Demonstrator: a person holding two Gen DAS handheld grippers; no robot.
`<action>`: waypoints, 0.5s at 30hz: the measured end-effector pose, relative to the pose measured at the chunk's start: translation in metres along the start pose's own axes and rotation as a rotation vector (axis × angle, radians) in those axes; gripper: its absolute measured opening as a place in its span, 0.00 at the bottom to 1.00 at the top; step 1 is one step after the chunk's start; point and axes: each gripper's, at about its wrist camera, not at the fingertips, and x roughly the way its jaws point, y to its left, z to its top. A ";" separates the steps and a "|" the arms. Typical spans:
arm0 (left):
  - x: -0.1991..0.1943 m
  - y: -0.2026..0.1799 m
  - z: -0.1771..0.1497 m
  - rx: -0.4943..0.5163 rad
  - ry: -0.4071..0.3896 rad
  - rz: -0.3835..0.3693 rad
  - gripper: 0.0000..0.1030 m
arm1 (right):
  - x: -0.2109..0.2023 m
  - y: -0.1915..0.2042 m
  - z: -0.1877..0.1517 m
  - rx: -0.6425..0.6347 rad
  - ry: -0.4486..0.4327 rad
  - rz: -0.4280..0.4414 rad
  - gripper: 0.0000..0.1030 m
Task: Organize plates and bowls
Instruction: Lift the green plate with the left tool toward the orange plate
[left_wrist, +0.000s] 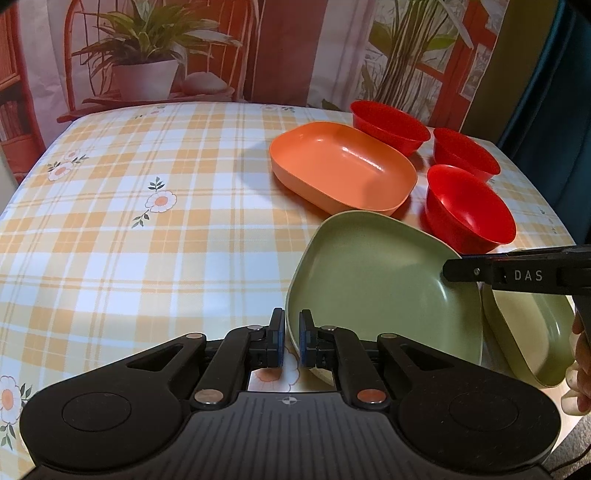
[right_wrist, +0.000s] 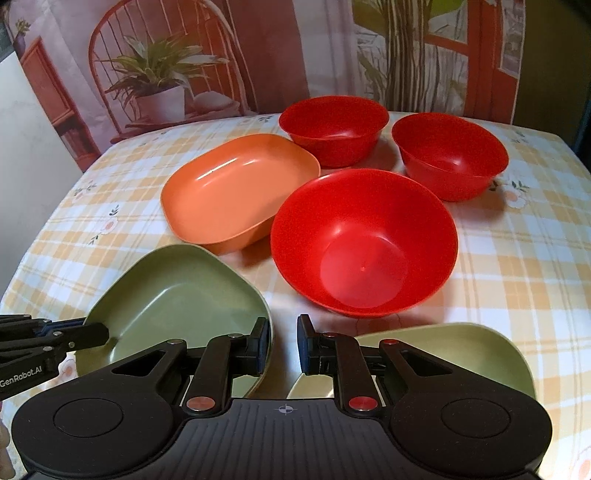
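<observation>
Fingers of the left gripper (left_wrist: 291, 341) are almost closed, pinching the near rim of the green plate (left_wrist: 376, 280), which is tipped up on that side with its far edge low by the table (left_wrist: 147, 240). The right gripper (right_wrist: 284, 343) has its fingers only narrowly apart at the opposite rim of the green plate. The rim lies against one pad, with bare cloth showing up to the other, so I judge that side not yet clamped.

A paler green plate (right_wrist: 461, 343) lies flat just beside the green plate, on the right gripper's side and partly under that gripper. It is the likely mate for stacking. Beyond the green plate are an orange dish (left_wrist: 343, 166) and the nearest red bowl (left_wrist: 469, 210), both close to its far edge. Two more red bowls sit farther back.

To do the step well, I would seat the right fingers fully over the rim before lifting. Level the green plate between both grips, since a one-sided pinch on smooth plastic may let it pivot or slip. Raise its far edge clear of the orange dish and the red bowl, then carry it sideways and lower it squarely into the paler plate.
</observation>
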 end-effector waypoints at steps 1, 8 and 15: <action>0.000 0.000 0.000 0.000 0.001 0.000 0.09 | 0.000 0.000 0.000 -0.002 0.000 0.004 0.14; -0.002 0.001 0.000 -0.022 0.013 -0.005 0.09 | 0.000 0.003 -0.003 -0.008 0.000 0.022 0.03; -0.013 0.005 -0.006 -0.081 0.021 -0.025 0.09 | 0.000 0.003 -0.005 -0.001 -0.006 0.028 0.03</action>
